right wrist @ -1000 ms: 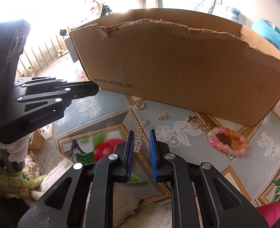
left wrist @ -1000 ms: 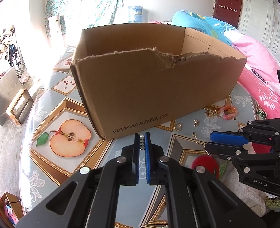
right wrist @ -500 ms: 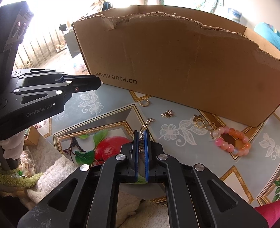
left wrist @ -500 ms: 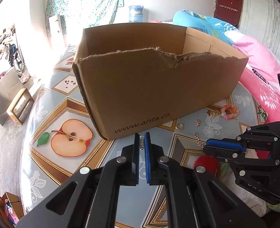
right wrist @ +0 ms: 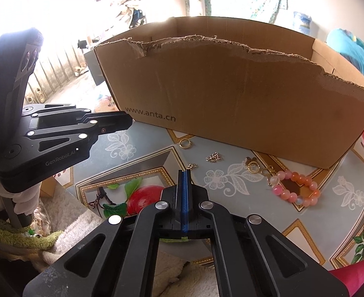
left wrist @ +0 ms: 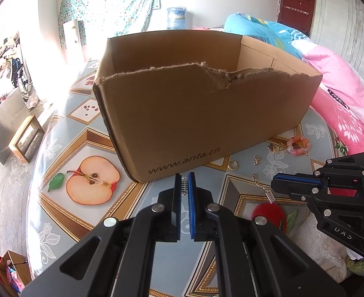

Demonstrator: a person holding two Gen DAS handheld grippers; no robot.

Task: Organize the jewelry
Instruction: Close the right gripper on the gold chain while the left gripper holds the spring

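An open cardboard box (left wrist: 206,113) stands on the fruit-patterned table (left wrist: 93,148); it also shows in the right wrist view (right wrist: 243,99). My left gripper (left wrist: 185,185) is shut on a small silver hair clip (left wrist: 184,184) just in front of the box. My right gripper (right wrist: 185,175) is shut on a gold chain (right wrist: 192,166); the chain (left wrist: 262,185) hangs from its tip to the table. A pink bead bracelet (right wrist: 294,188), a gold ring (right wrist: 185,144) and a small chain piece (right wrist: 214,157) lie in front of the box.
A pink and blue quilt (left wrist: 335,79) lies right of the table. A towel (right wrist: 65,225) lies at the table's near edge. A red apple print (right wrist: 145,198) is under my right gripper. Clutter and a frame (left wrist: 26,138) stand on the floor at left.
My right gripper has closed from open onto the end of the gold chain and lifted it slightly. My left gripper stays shut on the clip, barely moved.
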